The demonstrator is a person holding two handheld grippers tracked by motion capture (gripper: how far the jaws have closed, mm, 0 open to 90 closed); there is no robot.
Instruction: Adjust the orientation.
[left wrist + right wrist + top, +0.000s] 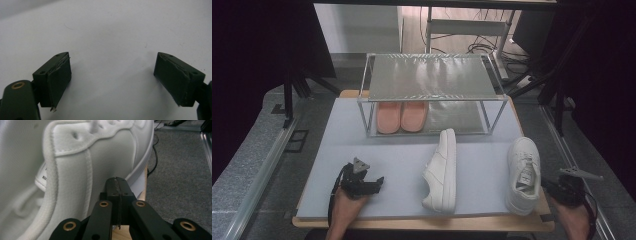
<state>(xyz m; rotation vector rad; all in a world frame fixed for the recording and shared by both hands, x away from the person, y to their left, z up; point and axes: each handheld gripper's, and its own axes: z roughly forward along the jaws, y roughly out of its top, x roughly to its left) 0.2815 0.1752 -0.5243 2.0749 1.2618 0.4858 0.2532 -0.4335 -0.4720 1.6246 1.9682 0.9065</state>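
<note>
Two white sneakers sit on the pale blue mat. One sneaker lies tipped on its side near the middle. The other sneaker stands upright at the right edge. My right gripper is just right of that upright sneaker's heel; in the right gripper view its jaws are pressed together with nothing between them, right against the sneaker's heel side. My left gripper rests low over the mat at the front left, open, with bare mat between its pads.
A metal two-tier shoe rack stands at the back of the mat, with a pair of pink shoes on its lower shelf. The table's wooden front edge and right corner lie close to both hands. Cables trail on the floor behind.
</note>
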